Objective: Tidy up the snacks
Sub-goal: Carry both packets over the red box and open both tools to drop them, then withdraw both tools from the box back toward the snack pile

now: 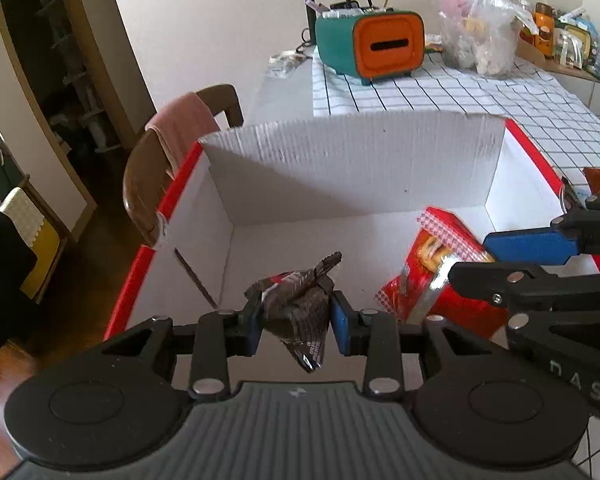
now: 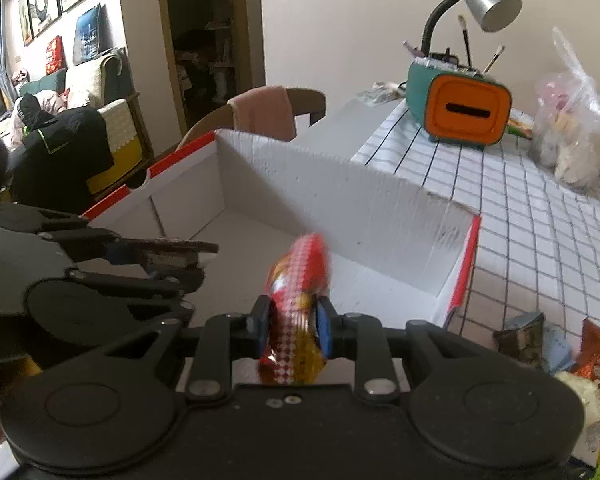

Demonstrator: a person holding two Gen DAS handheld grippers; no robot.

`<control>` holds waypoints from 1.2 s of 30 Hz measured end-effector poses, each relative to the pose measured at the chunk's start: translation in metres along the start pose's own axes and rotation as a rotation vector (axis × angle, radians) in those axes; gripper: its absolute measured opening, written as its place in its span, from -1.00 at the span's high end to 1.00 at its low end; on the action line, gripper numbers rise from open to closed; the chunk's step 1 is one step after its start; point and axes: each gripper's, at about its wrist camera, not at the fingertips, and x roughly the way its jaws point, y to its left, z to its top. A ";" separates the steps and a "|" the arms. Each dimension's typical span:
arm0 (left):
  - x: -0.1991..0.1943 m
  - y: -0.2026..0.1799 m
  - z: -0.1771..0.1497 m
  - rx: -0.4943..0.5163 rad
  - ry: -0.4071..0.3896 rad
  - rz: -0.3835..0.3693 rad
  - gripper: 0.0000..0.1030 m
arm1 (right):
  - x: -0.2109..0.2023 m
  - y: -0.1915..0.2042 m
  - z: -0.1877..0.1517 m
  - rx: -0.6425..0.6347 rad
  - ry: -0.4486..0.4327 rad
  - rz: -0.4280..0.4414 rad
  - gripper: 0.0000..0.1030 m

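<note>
A white cardboard box (image 1: 340, 160) with a red rim stands open on the table. My left gripper (image 1: 297, 316) is shut on a dark brown snack packet (image 1: 300, 300), held just over the box's near left part. To its right, my right gripper (image 1: 470, 258) reaches into the box with a red chequered snack packet (image 1: 432, 240). In the right wrist view, the right gripper (image 2: 293, 320) has its blue pads pressed on that red packet (image 2: 304, 264) above the box floor (image 2: 340, 200). The left gripper (image 2: 204, 258) shows at the left with the dark packet (image 2: 176, 248).
Beyond the box a chequered cloth (image 2: 520, 220) carries a teal and orange organiser (image 2: 464, 112), a desk lamp (image 2: 488, 0) and a filled plastic bag (image 2: 572, 140). More snack packets (image 2: 596, 360) lie right of the box. A chair with a pink cloth (image 1: 180, 128) stands behind the box's left side.
</note>
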 end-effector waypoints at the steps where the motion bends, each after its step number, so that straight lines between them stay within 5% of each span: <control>1: 0.001 -0.001 -0.001 0.002 0.002 -0.005 0.33 | 0.000 0.001 -0.001 -0.007 -0.001 -0.006 0.51; 6: -0.002 -0.002 -0.005 0.004 -0.002 -0.011 0.31 | -0.001 0.000 -0.002 -0.005 0.008 -0.010 0.47; 10: -0.006 0.000 -0.005 -0.010 -0.011 -0.013 0.01 | -0.007 -0.001 -0.002 -0.014 0.000 -0.021 0.42; 22: -0.049 0.000 -0.001 -0.033 -0.105 -0.026 -0.36 | -0.055 0.000 -0.004 -0.046 -0.086 -0.044 0.07; 27: -0.067 -0.005 -0.001 -0.039 -0.137 -0.043 -0.45 | -0.079 -0.004 -0.010 -0.050 -0.125 -0.051 -0.33; 36: -0.094 -0.024 0.000 -0.046 -0.189 -0.085 -0.58 | -0.120 -0.018 -0.021 -0.034 -0.189 -0.078 -0.62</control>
